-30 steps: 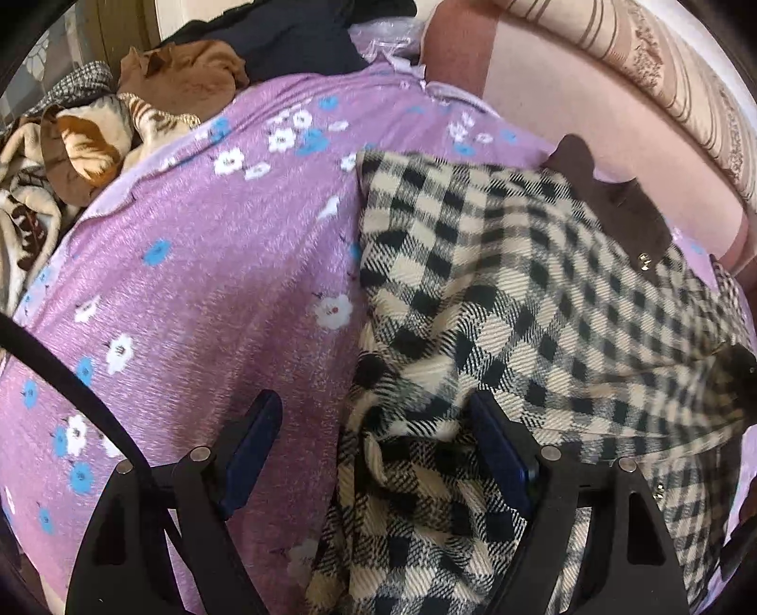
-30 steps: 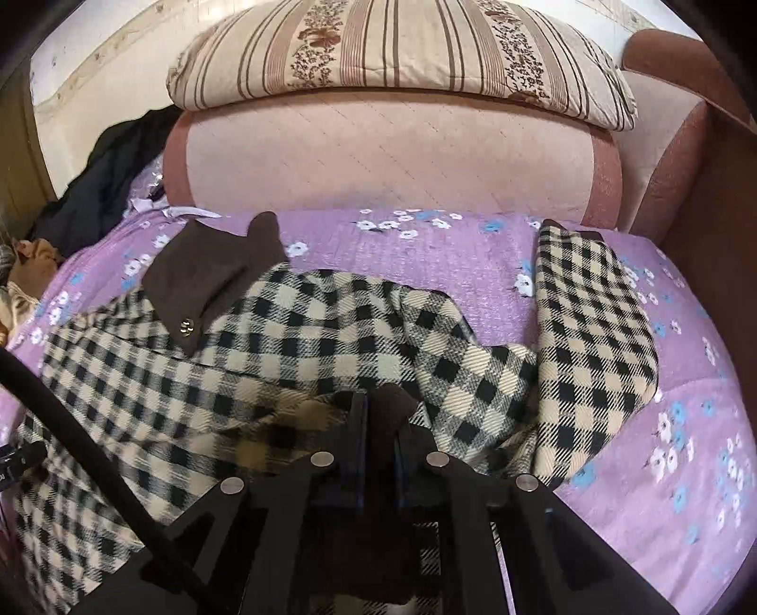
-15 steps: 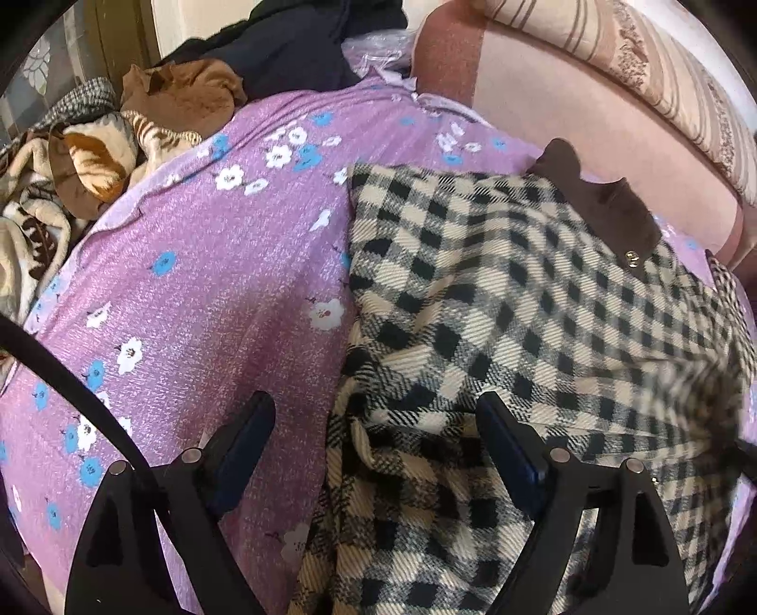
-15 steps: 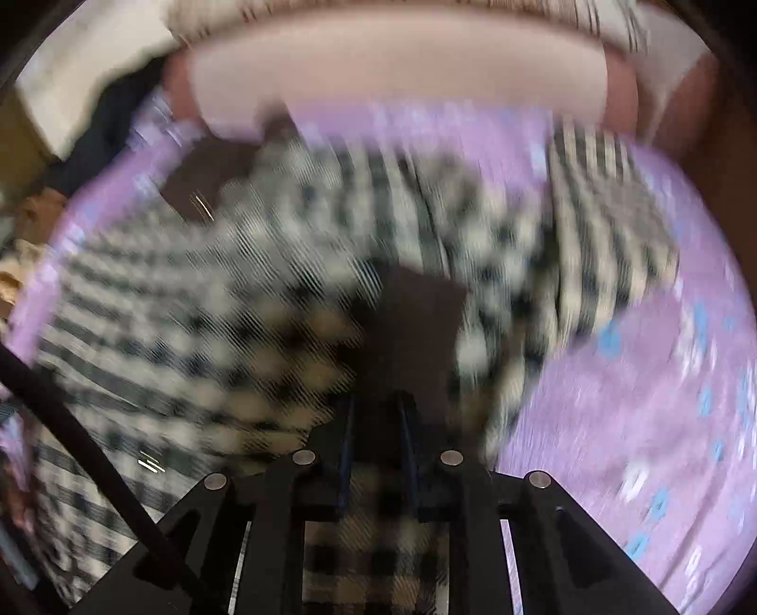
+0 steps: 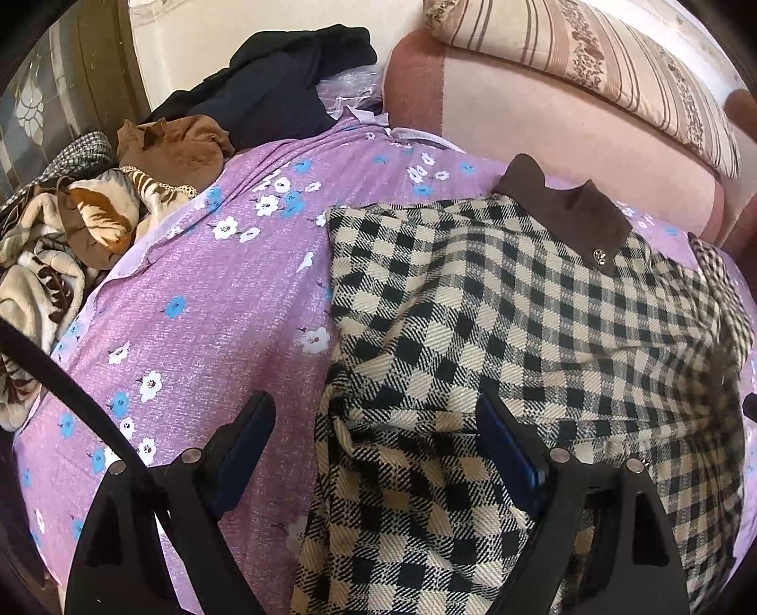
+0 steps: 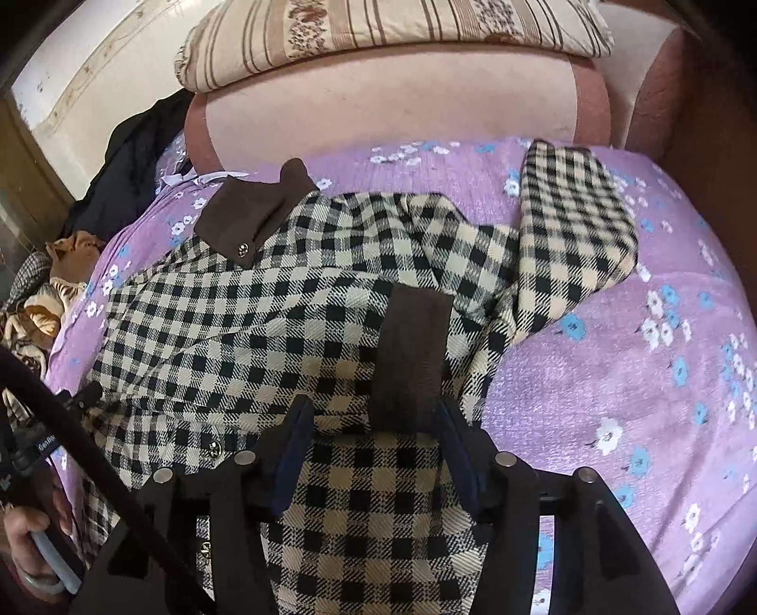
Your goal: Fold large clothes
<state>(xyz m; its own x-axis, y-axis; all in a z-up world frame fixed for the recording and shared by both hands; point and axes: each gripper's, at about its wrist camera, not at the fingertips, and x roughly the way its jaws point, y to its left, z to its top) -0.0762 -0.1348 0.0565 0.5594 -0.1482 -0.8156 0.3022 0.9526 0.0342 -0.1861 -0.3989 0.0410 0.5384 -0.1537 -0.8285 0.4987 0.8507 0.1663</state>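
Checked coat (image 6: 265, 331), thick, soft, heavyish; grip its hem at the bed's near edge. My right hand-held gripper (image 6: 374, 449) has just been opening, brown cuff (image 6: 411, 359) loose between; left hand-held gripper (image 5: 374, 454) released.

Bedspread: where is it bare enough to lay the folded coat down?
Bare bedspread lies right of the coat, below its spread sleeve. A second bare strip runs between the coat's left edge and the clothes pile. That pile side is crowded.

A home bedroom or living room: a pink upholstered sofa-bed (image 6: 388, 109) under a purple floral sheet (image 5: 198, 303), a striped pillow (image 6: 378, 33), and clothes heaped (image 5: 71, 222) at its left edge.
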